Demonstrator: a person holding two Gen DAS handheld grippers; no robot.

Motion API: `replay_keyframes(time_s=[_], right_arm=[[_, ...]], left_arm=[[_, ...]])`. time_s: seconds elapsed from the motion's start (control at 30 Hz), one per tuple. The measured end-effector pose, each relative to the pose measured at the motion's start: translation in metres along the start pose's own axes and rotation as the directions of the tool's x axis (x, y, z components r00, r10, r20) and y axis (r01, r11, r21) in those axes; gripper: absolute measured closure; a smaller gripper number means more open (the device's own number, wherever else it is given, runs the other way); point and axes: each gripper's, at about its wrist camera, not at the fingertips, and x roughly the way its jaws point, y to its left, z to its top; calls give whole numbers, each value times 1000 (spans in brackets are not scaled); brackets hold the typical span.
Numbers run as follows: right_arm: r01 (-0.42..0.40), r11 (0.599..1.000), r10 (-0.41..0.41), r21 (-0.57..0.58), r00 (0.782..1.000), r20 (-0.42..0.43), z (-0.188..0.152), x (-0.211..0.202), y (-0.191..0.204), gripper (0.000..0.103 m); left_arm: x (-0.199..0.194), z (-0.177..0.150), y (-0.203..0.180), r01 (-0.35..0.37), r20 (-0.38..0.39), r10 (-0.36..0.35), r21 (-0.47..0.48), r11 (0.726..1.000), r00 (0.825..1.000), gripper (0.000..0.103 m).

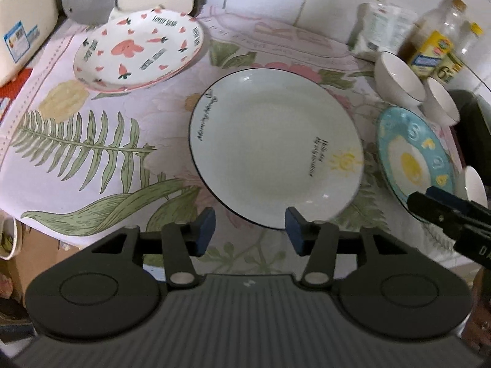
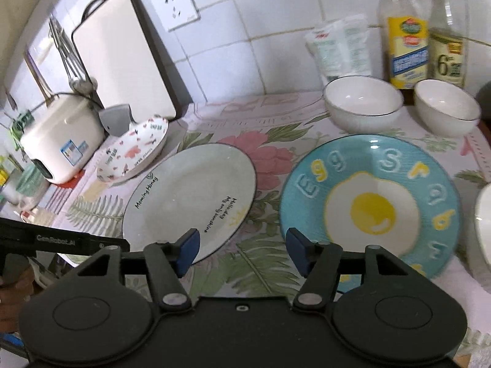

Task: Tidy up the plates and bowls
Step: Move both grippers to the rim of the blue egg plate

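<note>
Nothing on the table (image 2: pixel 214 116) looks gathered up yet. The white plate (image 1: pixel 276 147) with the dark rim lies flat in the middle of the flowered cloth. The blue egg plate (image 2: pixel 368 202) lies just beside it toward the right edge, a strip of cloth showing between them. The carrot-patterned plate (image 1: pixel 138 49) sits apart at the back left corner, tilted, its far side propped against a grey knife block (image 1: pixel 89 3). Two white bowls (image 2: pixel 363 104) stand side by side along the back edge before the bottles (image 2: pixel 405 36), and the rim of another white bowl (image 2: pixel 483 230) shows at the right edge.

Both tools are empty. The left tool (image 1: pixel 250 230) hangs with its jaws apart over the near rim of the white plate, gripping nothing. The right tool (image 2: pixel 242 251) hangs with its jaws standing wider, over the cloth between the white plate and the egg plate, clear of both.

By my reckoning the sorting is barely begun: three plates remain to be stacked and the bowls to be nested.
</note>
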Motion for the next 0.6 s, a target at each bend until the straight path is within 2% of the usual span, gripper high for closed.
replay_keyframes(time_s=[0.37, 0.6], right_arm=[[5, 1000, -7, 13, 990, 139, -14, -79, -27, 33], [31, 999, -29, -6, 976, 216, -31, -107, -37, 33]], left_arm=[[-38, -13, -51, 28, 31, -31, 100, 995, 999, 42], [-43, -25, -91, 64, 60, -74, 148, 987, 995, 38]])
